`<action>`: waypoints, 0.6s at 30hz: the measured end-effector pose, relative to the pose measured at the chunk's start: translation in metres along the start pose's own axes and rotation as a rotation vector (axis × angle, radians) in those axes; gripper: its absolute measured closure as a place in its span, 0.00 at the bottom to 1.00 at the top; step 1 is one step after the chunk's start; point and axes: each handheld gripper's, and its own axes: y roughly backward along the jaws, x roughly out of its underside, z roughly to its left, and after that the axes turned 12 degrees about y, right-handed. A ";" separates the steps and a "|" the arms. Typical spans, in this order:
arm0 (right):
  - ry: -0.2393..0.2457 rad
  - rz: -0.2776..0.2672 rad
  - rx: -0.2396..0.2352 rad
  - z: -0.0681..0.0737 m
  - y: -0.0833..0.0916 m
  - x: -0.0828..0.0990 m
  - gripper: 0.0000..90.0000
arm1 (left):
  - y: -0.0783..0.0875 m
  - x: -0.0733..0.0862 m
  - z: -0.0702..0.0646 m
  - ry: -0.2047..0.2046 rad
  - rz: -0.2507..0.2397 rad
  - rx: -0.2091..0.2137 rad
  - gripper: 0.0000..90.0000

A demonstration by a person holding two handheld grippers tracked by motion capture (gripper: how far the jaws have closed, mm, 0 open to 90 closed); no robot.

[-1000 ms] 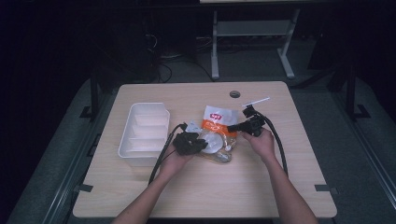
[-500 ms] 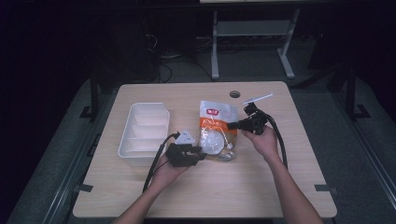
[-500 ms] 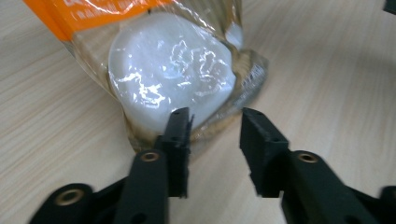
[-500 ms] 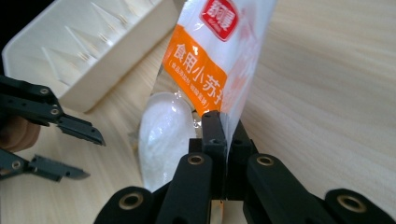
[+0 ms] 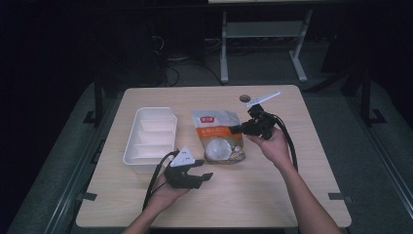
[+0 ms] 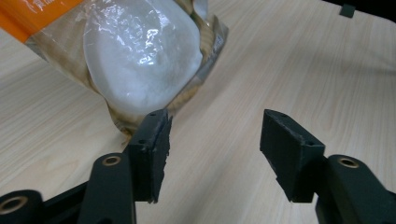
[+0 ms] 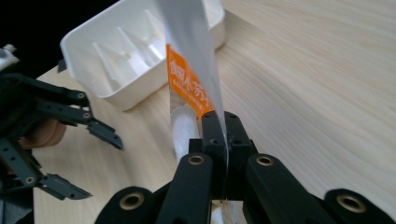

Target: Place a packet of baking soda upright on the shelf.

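An orange and clear plastic bag [image 5: 216,134] with a white round lump inside lies at the table's middle. My right gripper [image 5: 237,129] is shut on the bag's right edge, which rises thin between its jaws [image 7: 223,135]. My left gripper [image 5: 202,169] is open near the bag's front left corner, just short of it. In the left gripper view the bag [image 6: 140,56] lies just beyond the left jaw, and the open gripper [image 6: 215,140] has bare table between its jaws. The right gripper view also shows the left gripper [image 7: 93,158] open at the left.
A white divided tray [image 5: 151,134] stands left of the bag, also seen as the tray [image 7: 126,56] behind it. A small dark round disc [image 5: 244,98] sits near the table's far edge. The wooden table [image 5: 292,185] has bare room at the front right.
My left gripper has drawn back from the bag toward the table's front edge. The right gripper has kept its hold on the bag's edge.
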 end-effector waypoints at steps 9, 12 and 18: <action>0.119 0.040 0.033 0.024 0.005 -0.027 1.00 | 0.015 0.013 -0.008 -0.013 -0.004 0.008 0.41; 0.127 0.048 0.044 0.025 0.007 -0.032 1.00 | 0.018 0.017 -0.009 -0.024 0.000 0.002 0.39; 0.112 -0.002 0.033 0.024 0.013 -0.042 1.00 | 0.023 0.024 -0.010 -0.027 -0.004 0.013 0.36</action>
